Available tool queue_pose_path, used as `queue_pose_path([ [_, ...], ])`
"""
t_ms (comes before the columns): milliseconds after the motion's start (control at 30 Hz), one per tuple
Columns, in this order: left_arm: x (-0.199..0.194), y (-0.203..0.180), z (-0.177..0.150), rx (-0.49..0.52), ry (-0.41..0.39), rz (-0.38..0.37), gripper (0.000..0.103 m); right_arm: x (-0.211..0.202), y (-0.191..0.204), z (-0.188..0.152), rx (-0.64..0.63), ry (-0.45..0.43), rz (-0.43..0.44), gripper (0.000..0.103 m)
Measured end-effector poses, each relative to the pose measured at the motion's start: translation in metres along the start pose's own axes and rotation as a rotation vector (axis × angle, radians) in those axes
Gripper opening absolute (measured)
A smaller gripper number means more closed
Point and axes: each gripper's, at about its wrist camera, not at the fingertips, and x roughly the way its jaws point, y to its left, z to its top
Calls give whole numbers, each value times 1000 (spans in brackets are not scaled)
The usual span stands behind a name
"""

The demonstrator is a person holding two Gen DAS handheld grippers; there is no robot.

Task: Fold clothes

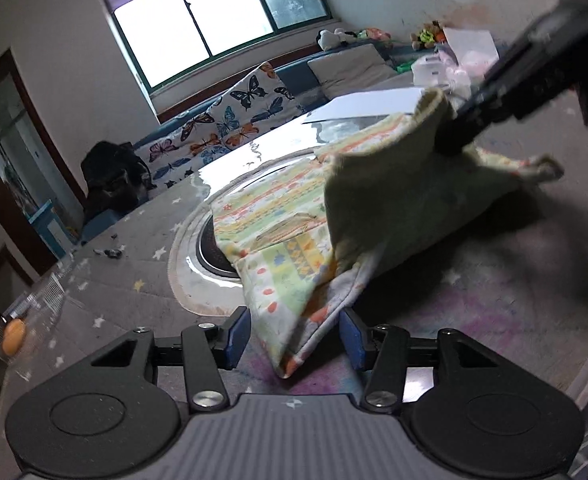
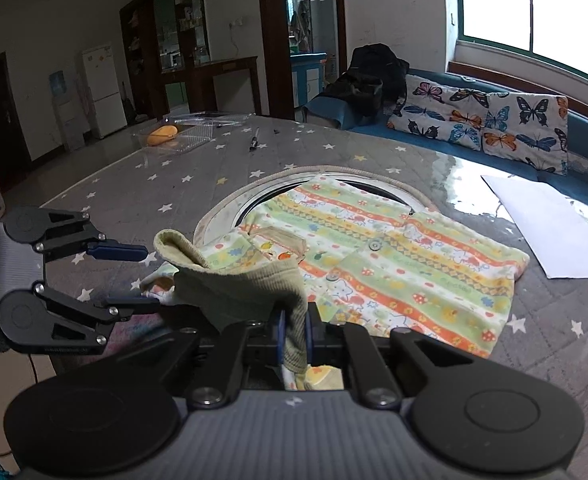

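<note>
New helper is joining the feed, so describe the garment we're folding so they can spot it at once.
On the grey star-print table cover, look at the round cut-out in its middle. Lying across it is a small buttoned shirt striped in orange, green and yellow cartoon print. Its ribbed olive cuff is pinched in the right gripper; the white sheet nearby is plain.

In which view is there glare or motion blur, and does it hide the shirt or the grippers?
Left wrist view: the window is blown out, glare lies on the table's glossy strip, and the right gripper is motion-blurred where it pinches the shirt. Right wrist view: sharp, with table glare only; the open left gripper shows clearly.
</note>
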Motion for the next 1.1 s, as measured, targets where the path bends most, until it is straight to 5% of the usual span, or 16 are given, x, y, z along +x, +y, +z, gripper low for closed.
queue_pose_path([
  [167, 7, -8, -5, 112, -20, 42, 52, -1, 0, -1, 7, -9, 2, 8],
  [233, 9, -11, -7, 165, -41, 54, 44, 0, 1, -4, 1, -1, 4, 8],
  [300, 10, -10, -8, 179, -52, 52, 22, 1, 1, -7, -5, 6, 5, 8],
  [400, 9, -7, -9, 179, -68, 46, 10, 2, 3, -11, -14, 18, 8, 12],
  [667, 13, -6, -8, 221, -89, 44, 8, 14, 10, -30, -37, 60, 24, 19],
  [767, 14, -8, -10, 241, -77, 35, 7, 14, 11, -36, -23, 49, 26, 7],
  [1100, -54, -12, -9, 180, -85, -63, 3, -59, 30, -37, -39, -40, 99, 3],
])
